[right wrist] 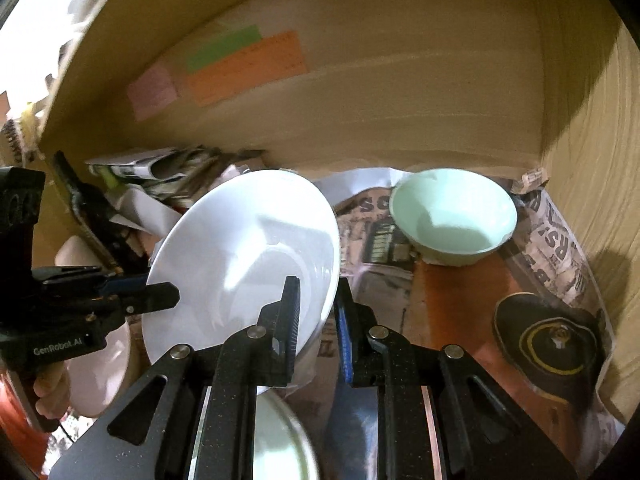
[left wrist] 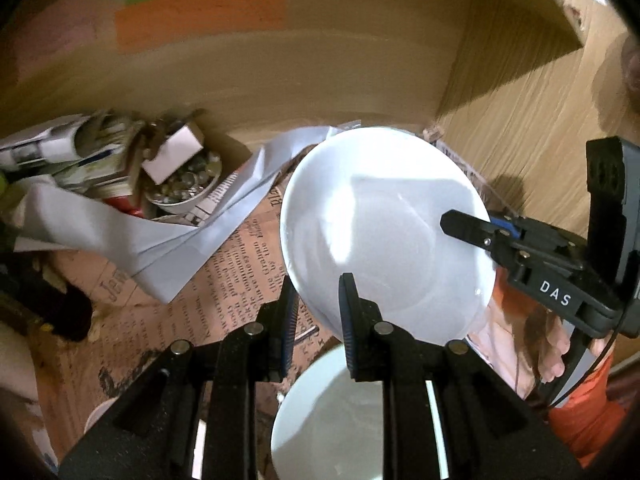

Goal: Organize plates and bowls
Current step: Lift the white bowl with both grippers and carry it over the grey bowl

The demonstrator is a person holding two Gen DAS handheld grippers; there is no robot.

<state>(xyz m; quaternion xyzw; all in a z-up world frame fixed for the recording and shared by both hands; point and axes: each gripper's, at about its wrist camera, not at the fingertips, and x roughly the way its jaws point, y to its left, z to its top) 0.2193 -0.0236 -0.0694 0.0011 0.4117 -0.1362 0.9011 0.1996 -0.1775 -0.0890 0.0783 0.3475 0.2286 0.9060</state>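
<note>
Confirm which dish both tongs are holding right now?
The white plate, tilted up off the surface, with left tongs and right tongs shut on opposite rims. The mint-green bowl sits untouched behind.

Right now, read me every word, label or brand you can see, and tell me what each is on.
"DAS": white letters on the right hand-held gripper.
"GenRobot.AI": on the left hand-held gripper.
Newspaper lining: print mostly blurred, no whole word sure.
Coloured sticky notes: no writing legible.

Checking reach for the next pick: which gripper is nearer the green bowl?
Right. The right gripper, shut on the white plate's rim, has the green bowl just ahead to its right. The left gripper grips the plate's opposite, far edge.
</note>
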